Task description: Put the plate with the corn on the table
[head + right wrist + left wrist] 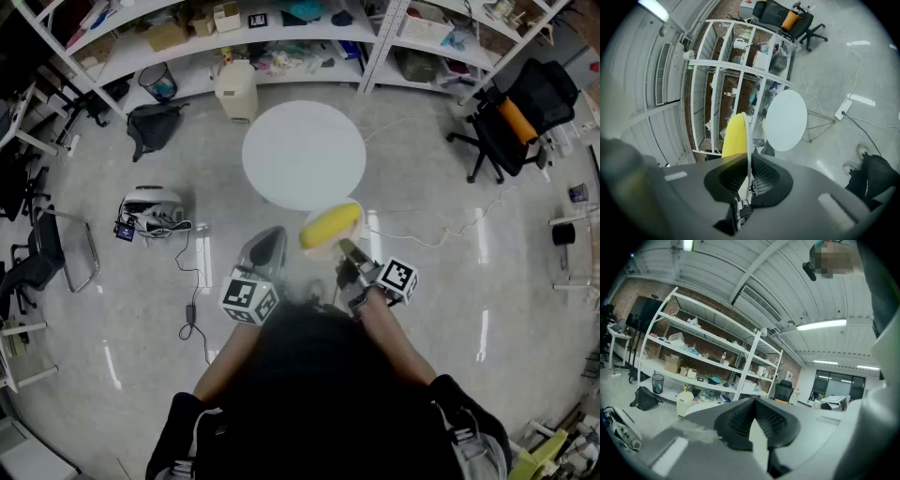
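Room: grey polished floor, shelving (281, 37) along the far side, round white table (304, 155).

Head view: right gripper (345, 249) holds the plate (317, 249) carrying yellow corn (330, 225), in the air near the table's near edge. Left gripper (265, 248) is alongside.

Left gripper view: fingers (736, 420) closed together, nothing between.

Right gripper view: fingers (764, 180) clamped on the plate rim, seen edge-on. Corn is at its left, table beyond.

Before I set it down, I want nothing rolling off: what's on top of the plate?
One yellow corn lies on the plate, covering most of it. The right gripper pinches the rim. The surface under the corn is hidden, so anything beneath can't be seen.
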The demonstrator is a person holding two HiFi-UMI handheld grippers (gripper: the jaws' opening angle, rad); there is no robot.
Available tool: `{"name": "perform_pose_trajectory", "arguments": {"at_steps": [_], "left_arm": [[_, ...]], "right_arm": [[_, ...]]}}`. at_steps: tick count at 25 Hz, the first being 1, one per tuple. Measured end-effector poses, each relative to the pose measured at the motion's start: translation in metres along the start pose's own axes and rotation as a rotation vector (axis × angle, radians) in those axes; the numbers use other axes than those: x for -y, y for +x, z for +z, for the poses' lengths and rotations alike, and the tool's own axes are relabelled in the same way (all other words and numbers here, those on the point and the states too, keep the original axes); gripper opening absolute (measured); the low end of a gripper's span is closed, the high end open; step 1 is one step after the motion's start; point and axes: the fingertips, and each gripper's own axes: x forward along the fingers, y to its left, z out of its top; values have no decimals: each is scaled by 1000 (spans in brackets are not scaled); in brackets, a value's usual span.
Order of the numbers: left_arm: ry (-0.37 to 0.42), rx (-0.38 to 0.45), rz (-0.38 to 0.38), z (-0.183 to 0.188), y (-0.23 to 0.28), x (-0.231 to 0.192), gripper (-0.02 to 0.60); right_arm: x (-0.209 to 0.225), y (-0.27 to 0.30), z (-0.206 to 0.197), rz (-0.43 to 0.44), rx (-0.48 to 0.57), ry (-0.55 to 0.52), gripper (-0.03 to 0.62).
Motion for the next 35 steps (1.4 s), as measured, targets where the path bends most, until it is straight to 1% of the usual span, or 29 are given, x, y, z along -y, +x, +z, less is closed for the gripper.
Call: {"name": "perform_pose_trajectory", "arguments": {"at_steps": [5, 9, 12, 15, 17, 23, 27, 29, 35], "left_arm": [[-9, -10, -6, -4, -1, 2, 3], [-8, -7, -9, -5, -1, 3, 5], [-5, -3, -6, -3, 0, 4, 3], [-2, -1, -5, -2, 1, 3, 3], [-2, -2, -4, -3, 0, 3, 3], [0, -5, 8, -3, 1, 6, 5], [1, -6, 15, -6, 1, 6, 3], [2, -7, 16, -7, 2, 6, 3], [-9, -4, 36, -11, 2, 12, 3]], "right_arm": [[1, -3, -2, -19, 6, 8, 29], [-2, -1, -2, 7, 2, -8, 29], [-1, -3, -3, -17, 0, -1, 29], [-2, 0, -2, 7, -10, -11, 31], [0, 1, -3, 8, -14, -10, 32], [-1, -1, 1, 9, -18, -3, 34], [-1, -1, 2, 15, -18, -19, 34], [0, -2, 1, 2, -22, -30, 34], [2, -5, 1, 5, -44, -18, 34]]}}
